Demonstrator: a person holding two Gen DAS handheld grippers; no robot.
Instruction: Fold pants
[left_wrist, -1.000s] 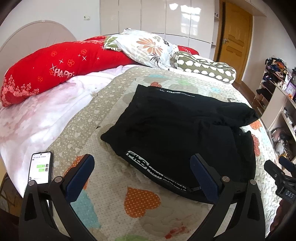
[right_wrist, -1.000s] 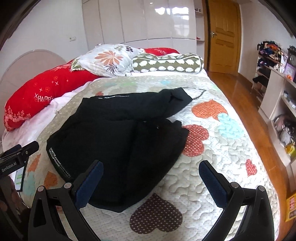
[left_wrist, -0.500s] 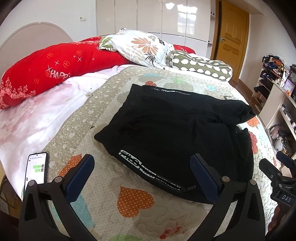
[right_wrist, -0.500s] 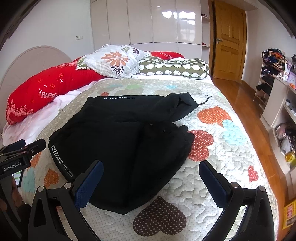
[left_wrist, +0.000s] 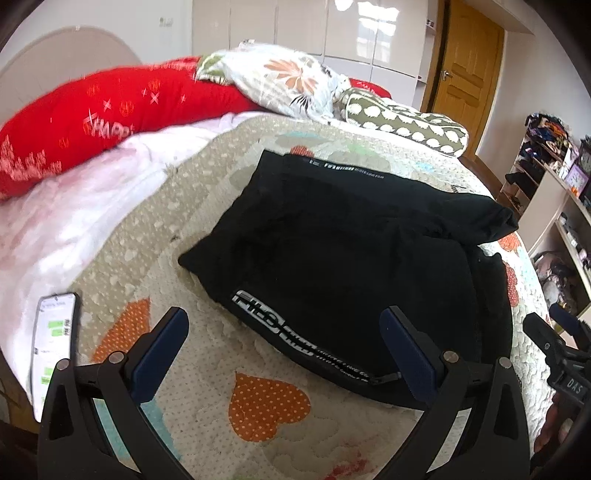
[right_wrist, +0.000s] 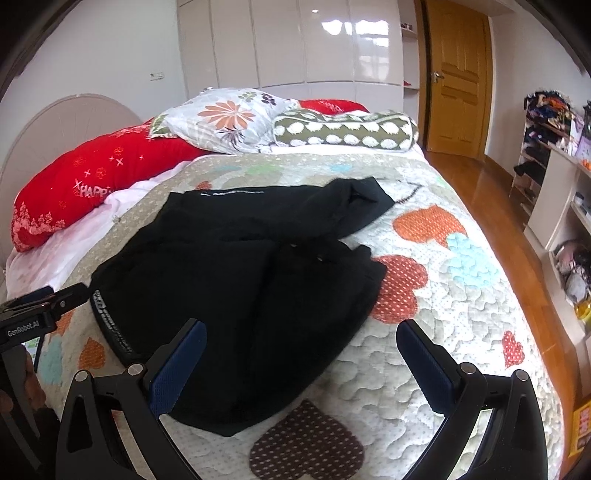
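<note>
Landmark: your reference is the quilted bedspread with heart patches (right_wrist: 461, 332), cream and stitched in wavy lines; every place below is given against it.
Pants: the black soft-knit pants with white lettering along one seam (left_wrist: 351, 266) lie spread across the middle of the bedspread, lettered edge toward you.
Left gripper: your left gripper (left_wrist: 291, 350) hovers over the near edge of the bedspread with its blue-padded fingers (left_wrist: 162, 354) wide apart, nothing between them; the right-hand pad overlaps the lettered hem in that view, and you cannot tell from it whether it touches the cloth.
Right gripper: your right gripper (right_wrist: 303, 365) hangs above the near part of the bedspread, fingers spread wide and empty, the left pad over the black cloth.
Progress: judged partway. The pants look doubled into a rough rectangle, with one rounded end jutting out toward the door side of the bedspread. Edges are not squared, and a looser layer bulges on that side.
Left to do: probably one more fold and a smoothing of that loose flap.
Material: the fabric reads thin, limp and matte; it drapes over the quilt's bumps and should slip and crease readily when you pinch it.
Nearby: a smartphone with a lit screen (left_wrist: 51, 347) lies off the bedspread's left edge; a red printed bolster (right_wrist: 92, 181) sits beyond its far left corner.
</note>
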